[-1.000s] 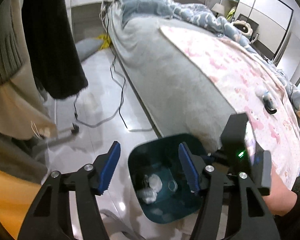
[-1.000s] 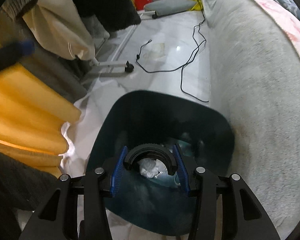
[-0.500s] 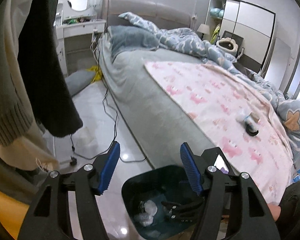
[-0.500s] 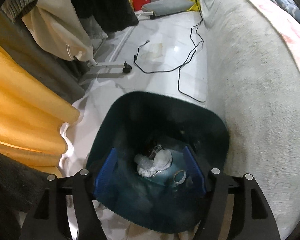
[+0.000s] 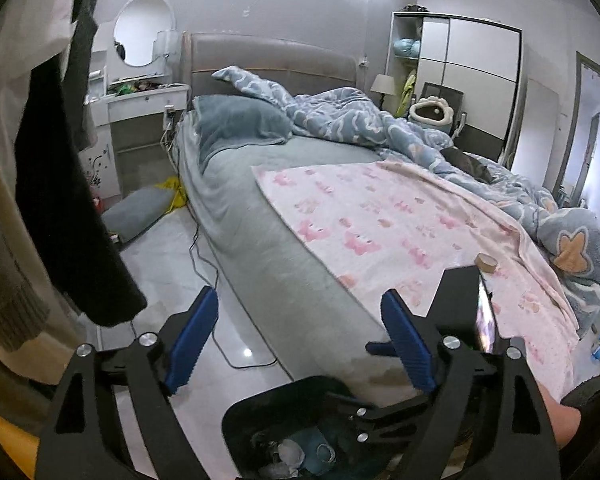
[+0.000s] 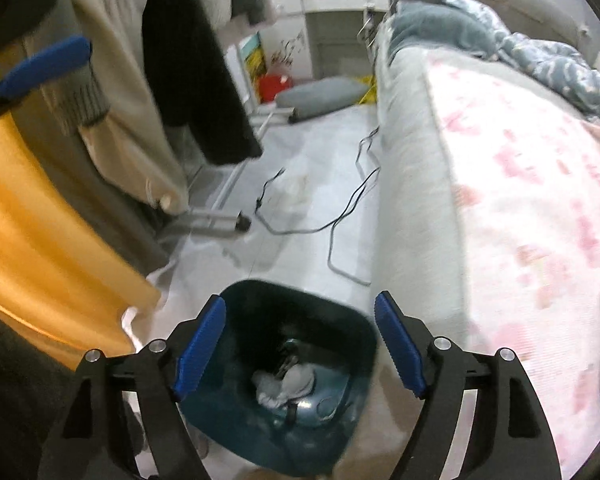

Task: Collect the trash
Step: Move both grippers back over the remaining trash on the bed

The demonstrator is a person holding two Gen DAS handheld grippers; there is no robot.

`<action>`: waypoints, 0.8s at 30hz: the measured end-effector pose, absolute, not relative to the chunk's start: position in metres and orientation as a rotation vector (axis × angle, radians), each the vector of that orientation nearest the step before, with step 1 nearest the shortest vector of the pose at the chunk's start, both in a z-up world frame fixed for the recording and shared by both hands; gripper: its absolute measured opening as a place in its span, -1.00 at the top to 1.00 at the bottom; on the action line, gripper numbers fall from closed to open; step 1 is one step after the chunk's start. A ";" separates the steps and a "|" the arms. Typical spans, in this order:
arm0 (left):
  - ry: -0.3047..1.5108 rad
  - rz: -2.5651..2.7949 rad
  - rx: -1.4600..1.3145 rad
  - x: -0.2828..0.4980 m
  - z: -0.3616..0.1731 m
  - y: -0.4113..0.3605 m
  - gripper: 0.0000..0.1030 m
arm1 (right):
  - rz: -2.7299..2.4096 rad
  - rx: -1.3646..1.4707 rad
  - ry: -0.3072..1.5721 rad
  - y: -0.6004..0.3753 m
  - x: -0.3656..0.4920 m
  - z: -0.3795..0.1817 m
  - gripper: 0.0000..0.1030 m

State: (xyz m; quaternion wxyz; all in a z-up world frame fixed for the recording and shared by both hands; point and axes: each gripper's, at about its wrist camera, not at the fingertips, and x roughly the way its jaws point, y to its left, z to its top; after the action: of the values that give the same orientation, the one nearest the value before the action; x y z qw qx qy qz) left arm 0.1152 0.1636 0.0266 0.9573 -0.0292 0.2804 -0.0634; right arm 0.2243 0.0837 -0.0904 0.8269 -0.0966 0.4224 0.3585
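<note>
A dark teal trash bin [image 6: 260, 304] stands on the floor against the bed's side; it also shows in the left wrist view [image 5: 260, 400]. Crumpled white tissues [image 6: 288, 380] and small bits lie inside it. My right gripper [image 6: 300, 344] is open and empty, above the bin. My left gripper [image 5: 300, 340] is open and empty, raised over the bin and facing the bed. A roll of tape [image 5: 486, 262] lies on the pink blanket [image 5: 380, 220], beyond the left gripper.
The grey bed [image 5: 268, 240] fills the right side. Hanging clothes [image 6: 196, 60] and a yellow cloth [image 6: 40, 220] crowd the left. Black cables [image 6: 340, 208] trail over the white floor. A grey cushion [image 6: 320, 94] and white dresser [image 5: 140, 108] stand further back.
My right gripper opened and let a black ring-shaped piece go over the bin. Both grippers have risen and tilted up towards the bed.
</note>
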 end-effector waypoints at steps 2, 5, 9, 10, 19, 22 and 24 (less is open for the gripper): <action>0.568 -0.151 -0.071 0.119 0.028 0.157 -0.71 | 0.741 -0.201 0.873 0.071 0.230 -0.081 -0.52; 0.570 -0.175 -0.109 0.124 0.028 0.149 -0.75 | 0.707 -0.177 0.843 0.049 0.237 -0.069 -0.54; 0.565 -0.189 -0.094 0.130 0.030 0.132 -0.76 | 0.661 -0.153 0.817 0.022 0.245 -0.058 -0.56; 0.566 -0.197 -0.091 0.132 0.030 0.126 -0.77 | 0.650 -0.147 0.811 0.014 0.247 -0.055 -0.56; 0.584 -0.249 -0.083 0.148 0.024 0.088 -0.78 | 0.543 -0.115 0.758 -0.050 0.265 -0.040 -0.57; 0.607 -0.259 -0.082 0.157 0.018 0.074 -0.78 | 0.495 -0.083 0.741 -0.076 0.272 -0.041 -0.57; 0.623 -0.271 -0.095 0.163 0.014 0.065 -0.78 | 0.468 -0.054 0.742 -0.093 0.278 -0.043 -0.57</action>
State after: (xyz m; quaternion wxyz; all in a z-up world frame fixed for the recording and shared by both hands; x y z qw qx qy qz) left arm 0.1632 0.0645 0.0144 0.9418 -0.0464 0.3055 -0.1328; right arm 0.2777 -0.0926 -0.0430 0.9050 -0.0261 0.3592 0.2264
